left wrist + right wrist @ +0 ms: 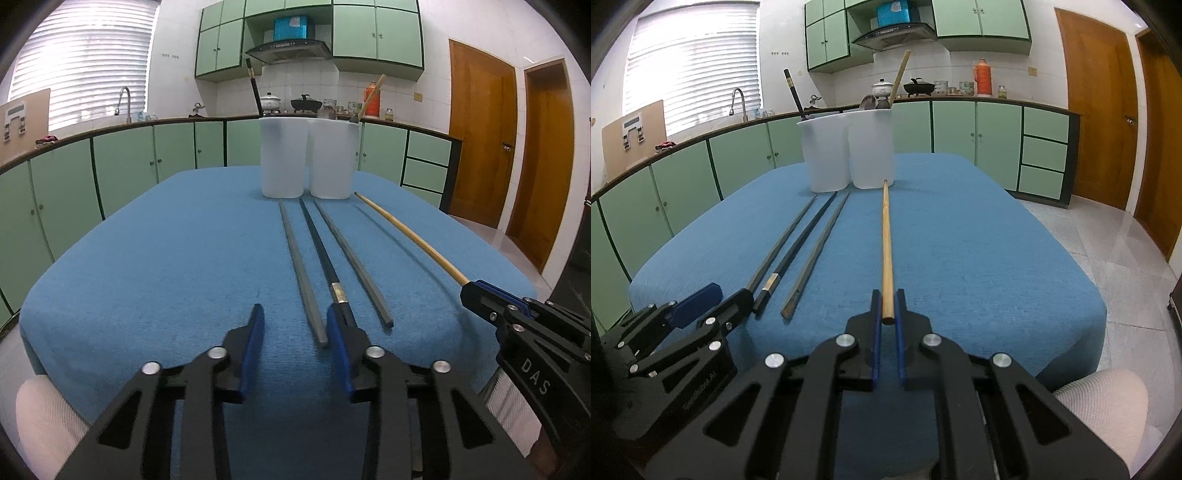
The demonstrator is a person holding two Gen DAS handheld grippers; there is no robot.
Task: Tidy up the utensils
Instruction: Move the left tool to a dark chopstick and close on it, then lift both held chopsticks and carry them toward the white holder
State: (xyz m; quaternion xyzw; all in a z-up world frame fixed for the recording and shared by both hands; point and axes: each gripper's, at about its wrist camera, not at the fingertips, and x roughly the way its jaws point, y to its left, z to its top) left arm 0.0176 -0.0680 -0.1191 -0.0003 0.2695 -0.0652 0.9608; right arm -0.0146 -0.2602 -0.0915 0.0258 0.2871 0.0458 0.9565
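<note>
Two white containers [282, 158] [332, 158] stand side by side at the far end of the blue-clothed table [147, 258]. The left one holds a black chopstick [255, 92]; the right one holds a wooden chopstick [371, 96]. Flat on the cloth lie a grey chopstick [301, 273], a black chopstick [321, 254] and another grey one [351, 266]. My left gripper [295, 328] is open, with the first grey chopstick's near end between its fingers, close to the right pad. My right gripper [887, 306] is shut on the near end of a wooden chopstick [886, 236], which points at the right container [871, 147].
Green cabinets and a counter with a sink tap [125, 99], pots and jars run behind the table. Wooden doors [480, 147] are at the right, over a tiled floor [1108, 236]. A white-sleeved arm [1108, 406] shows behind the right gripper.
</note>
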